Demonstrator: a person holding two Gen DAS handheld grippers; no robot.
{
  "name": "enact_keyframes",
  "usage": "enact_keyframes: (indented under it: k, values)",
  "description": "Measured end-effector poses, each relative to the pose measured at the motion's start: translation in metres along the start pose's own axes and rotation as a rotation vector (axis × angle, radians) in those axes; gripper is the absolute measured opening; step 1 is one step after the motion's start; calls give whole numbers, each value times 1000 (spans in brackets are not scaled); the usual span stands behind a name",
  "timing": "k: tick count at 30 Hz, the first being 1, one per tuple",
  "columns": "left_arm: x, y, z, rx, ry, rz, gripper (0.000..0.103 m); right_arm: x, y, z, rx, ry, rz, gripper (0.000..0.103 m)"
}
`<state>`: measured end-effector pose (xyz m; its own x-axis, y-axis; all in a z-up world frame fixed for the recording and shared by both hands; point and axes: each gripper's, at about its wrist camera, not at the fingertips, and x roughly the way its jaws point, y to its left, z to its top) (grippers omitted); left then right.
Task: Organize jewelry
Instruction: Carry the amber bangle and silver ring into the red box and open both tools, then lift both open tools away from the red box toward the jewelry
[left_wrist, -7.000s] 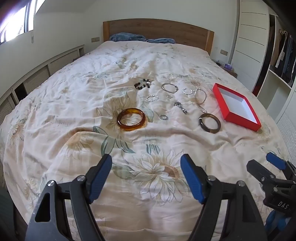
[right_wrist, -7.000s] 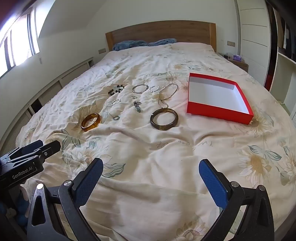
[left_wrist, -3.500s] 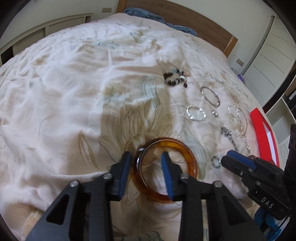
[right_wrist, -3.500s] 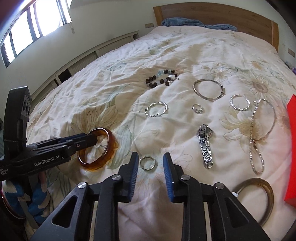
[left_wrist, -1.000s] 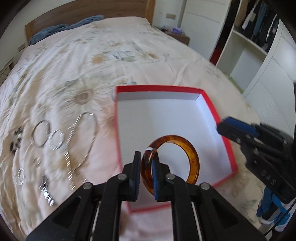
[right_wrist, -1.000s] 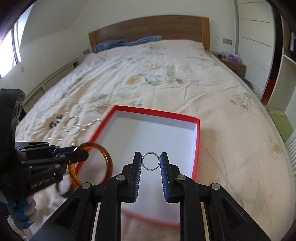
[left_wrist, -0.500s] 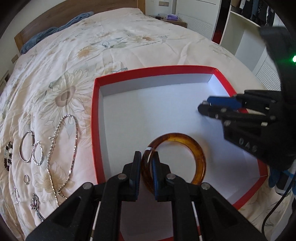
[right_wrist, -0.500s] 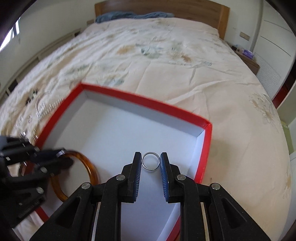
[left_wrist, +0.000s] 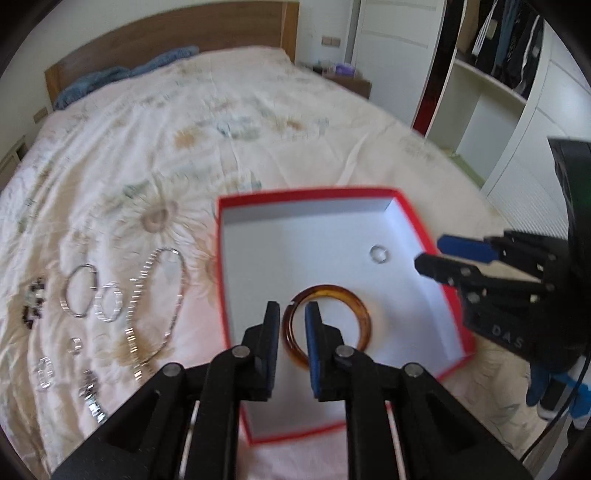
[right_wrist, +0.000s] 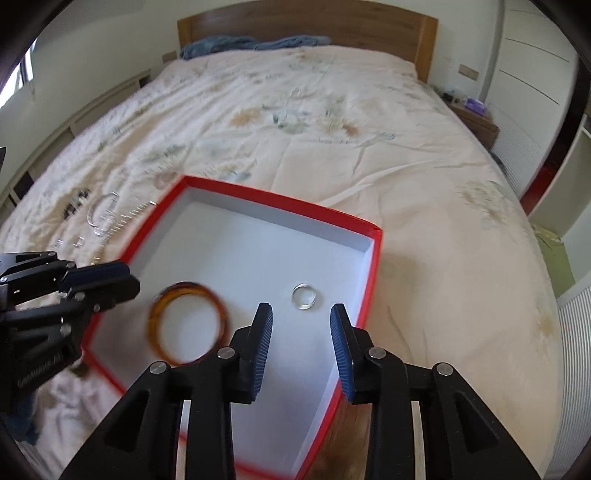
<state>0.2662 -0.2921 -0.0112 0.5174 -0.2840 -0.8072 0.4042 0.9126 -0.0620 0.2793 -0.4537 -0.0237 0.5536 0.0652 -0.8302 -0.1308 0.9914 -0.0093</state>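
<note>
A red box (left_wrist: 424, 236) with a white inside lies on the bed; it also shows in the right wrist view (right_wrist: 375, 266). An amber bangle (left_wrist: 354, 306) lies flat in it, also seen in the right wrist view (right_wrist: 218, 306). A small silver ring (left_wrist: 379, 254) lies in the box too, in the right wrist view (right_wrist: 304, 297). My left gripper (left_wrist: 292, 317) is slightly open just above the bangle's near rim, not gripping it. My right gripper (right_wrist: 301, 325) is open and empty just short of the ring.
Several silver bracelets, rings, a chain necklace (left_wrist: 155, 306), a watch (left_wrist: 90, 395) and a dark bead bracelet (left_wrist: 33, 299) lie on the floral duvet left of the box. A wooden headboard (right_wrist: 303, 26) is at the far end. A wardrobe (left_wrist: 517, 92) stands to the right.
Both grippers have opened and pulled back. The bangle and the ring, held half a second ago, now lie in the box.
</note>
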Motion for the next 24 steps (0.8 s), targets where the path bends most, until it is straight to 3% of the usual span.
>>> enact_keyframes:
  k: [8, 15, 21, 24]
  values:
    - [-110, 2, -34, -13, -127, 59, 13, -104, 44, -37, 54, -96, 44, 38]
    - [-186, 0, -83, 21, -181, 108, 14, -174, 92, -81, 56, -155, 64, 38]
    - [-228, 8, -119, 33, -211, 135, 29, -213, 123, -108, 57, -195, 73, 38]
    - [-246, 19, -137, 25, -224, 137, 30, -226, 138, -120, 64, -207, 85, 38]
